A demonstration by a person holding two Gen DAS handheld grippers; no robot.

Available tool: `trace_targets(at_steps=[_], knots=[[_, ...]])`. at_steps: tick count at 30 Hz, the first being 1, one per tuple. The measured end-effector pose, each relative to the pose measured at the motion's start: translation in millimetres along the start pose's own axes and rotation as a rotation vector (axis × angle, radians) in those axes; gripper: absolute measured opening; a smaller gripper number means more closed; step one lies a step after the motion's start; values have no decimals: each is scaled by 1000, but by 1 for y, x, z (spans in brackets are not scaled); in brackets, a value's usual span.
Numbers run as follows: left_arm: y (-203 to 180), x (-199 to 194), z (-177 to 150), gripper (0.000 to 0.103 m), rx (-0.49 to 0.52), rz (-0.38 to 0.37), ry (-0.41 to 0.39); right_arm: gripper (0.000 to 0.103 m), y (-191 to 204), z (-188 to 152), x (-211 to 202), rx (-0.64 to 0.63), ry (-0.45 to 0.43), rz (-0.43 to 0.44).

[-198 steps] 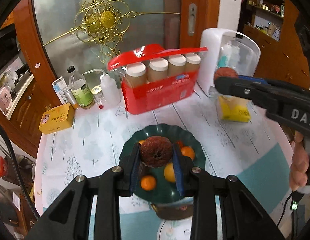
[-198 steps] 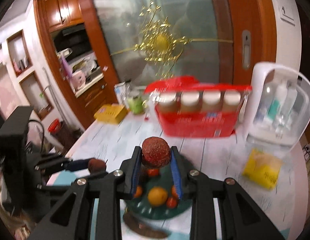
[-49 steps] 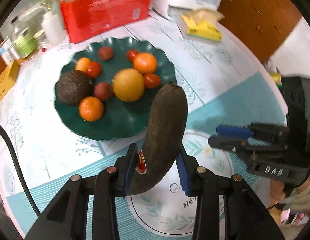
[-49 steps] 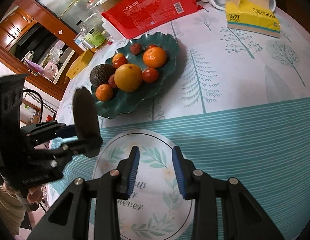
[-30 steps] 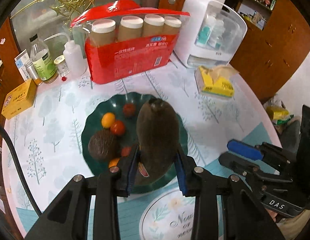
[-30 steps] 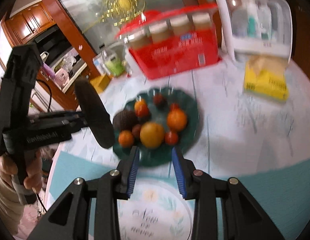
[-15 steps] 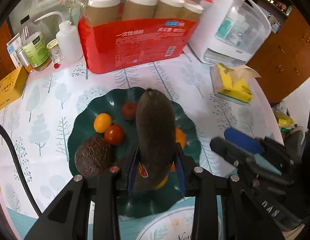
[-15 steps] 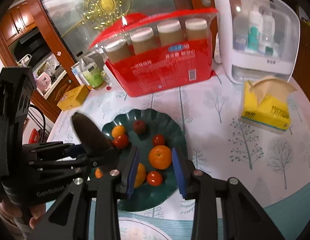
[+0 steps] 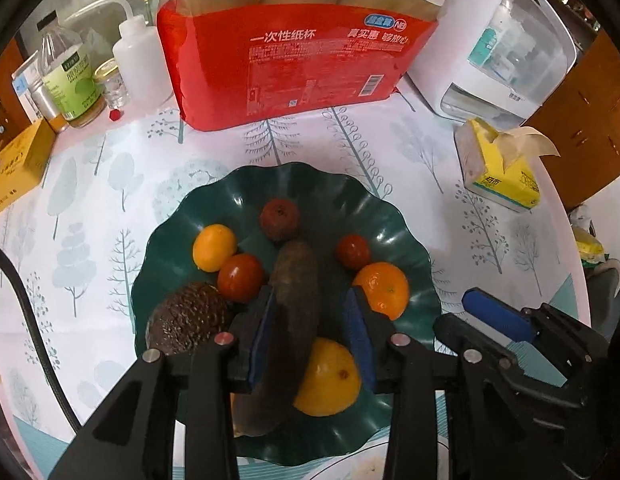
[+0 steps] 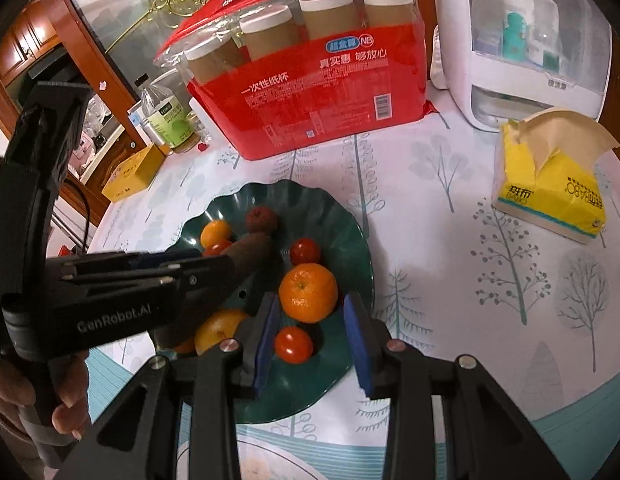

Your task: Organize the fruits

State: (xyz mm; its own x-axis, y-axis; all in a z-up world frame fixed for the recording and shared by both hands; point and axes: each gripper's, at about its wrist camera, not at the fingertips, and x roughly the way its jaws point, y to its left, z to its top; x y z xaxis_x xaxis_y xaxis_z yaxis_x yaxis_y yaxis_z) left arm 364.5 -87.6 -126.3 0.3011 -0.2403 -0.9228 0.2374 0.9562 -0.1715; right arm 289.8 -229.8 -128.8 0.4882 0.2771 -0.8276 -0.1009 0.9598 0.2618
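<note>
on the table (image 9: 110,184), at the far left, a yellow box (image 9: 14,166) sits near the edge, with a green-labelled bottle (image 9: 68,80), a small glass jar (image 9: 112,86) and a white squeeze bottle (image 9: 136,66) lined up beside it. next comes a red pack of paper cups (image 9: 298,60), standing just behind a dark green scalloped plate (image 9: 214,196).

on the plate's left side lie a rough dark avocado (image 9: 186,316), a small yellow-orange citrus (image 9: 214,246) and a red tomato (image 9: 241,277). at the back is a dark red bumpy fruit (image 9: 280,219). down the middle lies a long dark brown fruit (image 9: 294,292), its tip pointing toward the back of the plate and its lower half resting against a large yellow-orange fruit (image 9: 330,376). the left gripper (image 9: 310,320) straddles this brown fruit; its jaws have just been opening, and a gap shows between the fruit and the right pad, so the hold looks loosened. a hand (image 10: 66,392) grips its handle in the right wrist view.

further right on the plate are a small tomato (image 9: 353,251) and a mandarin (image 9: 382,290). the right gripper (image 10: 310,332) hovers over the plate's near edge, jaws narrow and holding nothing, with another tomato (image 10: 293,344) seen between its blue pads and the mandarin just beyond them.

to the right stand a white appliance with a clear cover (image 9: 506,40) and a yellow tissue pack (image 9: 498,168).
</note>
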Motion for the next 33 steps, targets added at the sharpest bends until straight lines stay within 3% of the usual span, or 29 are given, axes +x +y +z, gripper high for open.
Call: trace_targets(at_steps=[4,9,11,14,21,28,33], knots=[[-1,-8,-1,46,4,20,-22,34,1,-2,0,-3,6,5],[-2,-24,-8,50,13,36,-50,34,6,-3,-7,-20,1,7],[-3,-31,-14,59,15,47,-63,34,9,-3,-12,-27,-6,5],[-4,-45,-28,66,22,67,-94,34,13,-2,-19,-32,-16,6],[-4,-74,-70,69,0,73,-121,34,25,-10,-35,-56,-24,5],[-9,-107,-117,83,-32,127,-173,34,38,-40,-53,-75,-9,7],[-17,-130,-160,90,-67,145,-189,34,47,-86,-75,-88,15,23]])
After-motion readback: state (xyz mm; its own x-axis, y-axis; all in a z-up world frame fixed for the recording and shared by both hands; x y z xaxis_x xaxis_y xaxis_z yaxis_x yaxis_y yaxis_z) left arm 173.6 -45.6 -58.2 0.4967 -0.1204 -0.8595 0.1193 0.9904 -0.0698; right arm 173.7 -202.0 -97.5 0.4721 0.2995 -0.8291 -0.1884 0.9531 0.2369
